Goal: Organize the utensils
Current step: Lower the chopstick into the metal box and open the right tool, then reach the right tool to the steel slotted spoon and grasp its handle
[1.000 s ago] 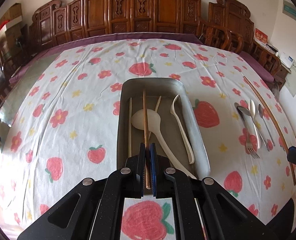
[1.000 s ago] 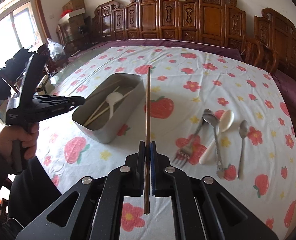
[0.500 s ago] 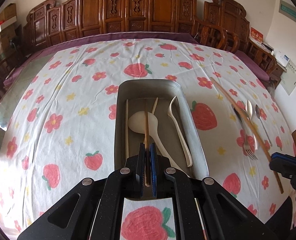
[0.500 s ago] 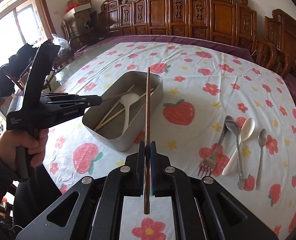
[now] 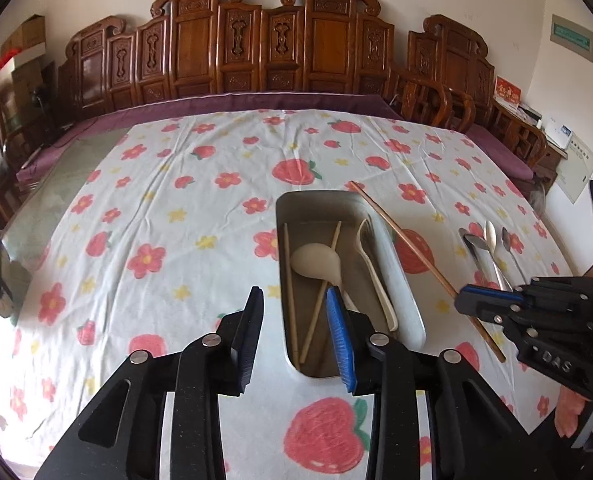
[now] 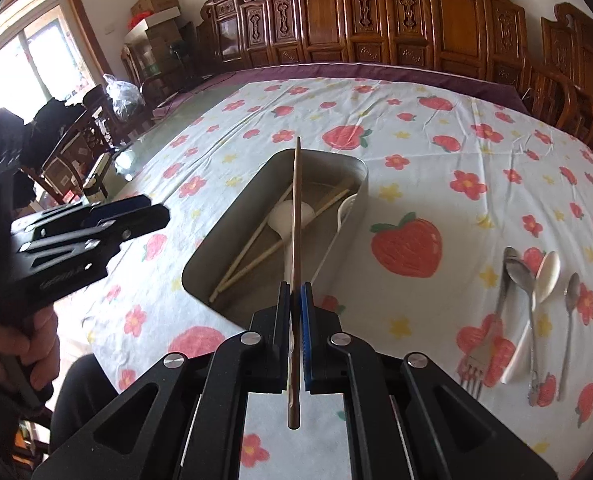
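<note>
A metal tray (image 5: 401, 280) (image 6: 336, 248) sits on the strawberry cloth. Inside lie a white ladle spoon (image 5: 316, 260), a slim white spoon (image 5: 372, 268) and two pale chopsticks (image 5: 290, 292). My left gripper (image 5: 293, 292) hovers at the tray's near left corner, its jaws opening with nothing between them; it also shows at the left as the left gripper (image 6: 152, 214). My right gripper (image 6: 295, 292) (image 5: 488, 302) is shut on a brown chopstick (image 6: 296, 200) (image 5: 408, 240), which reaches over the tray's right rim.
Right of the tray a fork (image 6: 472, 360), a metal spoon (image 6: 520, 276), a white spoon (image 6: 548, 272) and a small metal spoon (image 6: 572, 288) lie side by side. Carved wooden chairs (image 5: 280, 48) ring the far side. A person's hand (image 6: 36, 344) grips the left handle.
My left gripper has opened, letting go of the brown chopstick it held over the tray, and drawn back up and left. My right gripper has carried its chopstick leftward over the tray.
</note>
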Demonstrator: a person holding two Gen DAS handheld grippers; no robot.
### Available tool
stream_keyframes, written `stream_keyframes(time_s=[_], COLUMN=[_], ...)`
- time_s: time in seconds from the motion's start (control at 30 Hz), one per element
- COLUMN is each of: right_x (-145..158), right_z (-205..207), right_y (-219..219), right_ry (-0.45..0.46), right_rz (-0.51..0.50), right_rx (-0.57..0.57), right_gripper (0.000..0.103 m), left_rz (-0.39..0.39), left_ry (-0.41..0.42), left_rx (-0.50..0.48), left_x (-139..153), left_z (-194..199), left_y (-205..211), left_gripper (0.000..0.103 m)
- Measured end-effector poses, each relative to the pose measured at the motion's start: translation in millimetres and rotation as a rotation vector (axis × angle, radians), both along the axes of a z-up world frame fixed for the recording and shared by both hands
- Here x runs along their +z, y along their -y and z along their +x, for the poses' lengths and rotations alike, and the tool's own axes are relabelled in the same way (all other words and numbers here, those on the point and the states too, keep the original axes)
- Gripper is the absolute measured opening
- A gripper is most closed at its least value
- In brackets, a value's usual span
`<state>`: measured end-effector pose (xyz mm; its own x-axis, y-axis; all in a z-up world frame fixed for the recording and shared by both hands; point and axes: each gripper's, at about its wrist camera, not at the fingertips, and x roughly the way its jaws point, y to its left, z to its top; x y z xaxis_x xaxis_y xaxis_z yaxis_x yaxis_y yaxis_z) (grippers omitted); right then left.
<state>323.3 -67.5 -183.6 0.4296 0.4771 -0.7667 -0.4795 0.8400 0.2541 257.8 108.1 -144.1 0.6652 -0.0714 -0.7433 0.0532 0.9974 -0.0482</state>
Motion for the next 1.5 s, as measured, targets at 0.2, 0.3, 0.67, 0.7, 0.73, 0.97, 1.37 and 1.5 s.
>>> stream_keyframes(time_s=[0.2, 0.3, 0.67, 0.7, 0.73, 0.97, 1.37, 1.5], right_x=[-10.0, -16.8, -29.6, -29.7, -29.3, -21.6, 8.7, 14.4], right_z=[19.3, 28.2, 40.1, 40.8, 41.6, 42.3, 13.1, -4.9], right_y=[-18.5, -25.7, -44.4, -44.2, -44.1, -46.5, -9.5, 26.1], right_ry=[-0.041, -0.066, -0.067, -0.067, -0.065, -0.053, 0.032, 0.055], right_rz=[0.02, 0.023, -0.022, -0.021, -0.02, 0.005, -0.001, -0.029], right_rx=[-0.031, -0.054, -0.084, -0.089, -0.094, -0.084, -0.047, -0.075], right_gripper=[0.006, 0.006, 0.006, 0.006, 0.006, 0.007, 0.007, 0.007], left_rz=[0.017, 0.024, 0.026, 0.029, 0.03, 0.036, 0.055, 0.065], left_ry=[0.011, 0.024, 0.019, 0.02, 0.021, 0.017, 0.02, 0.03], left_rx=[0.029, 0.044, 0.065, 0.063, 0.06, 0.043, -0.001, -0.034], left_x=[-0.9, 1.0, -2.2, -2.1, -2.0, -6.2, -9.6, -8.4], left_z=[-4.5, -4.9, -3.1, -3.2, -3.9, -4.9, -10.9, -16.3], left_y=[-17.1, -25.4, -38.6, -37.4, -36.5, -30.3, -11.7, 1.8], left_gripper=[0.05, 0.059, 0.065, 0.065, 0.065, 0.065, 0.066, 0.066])
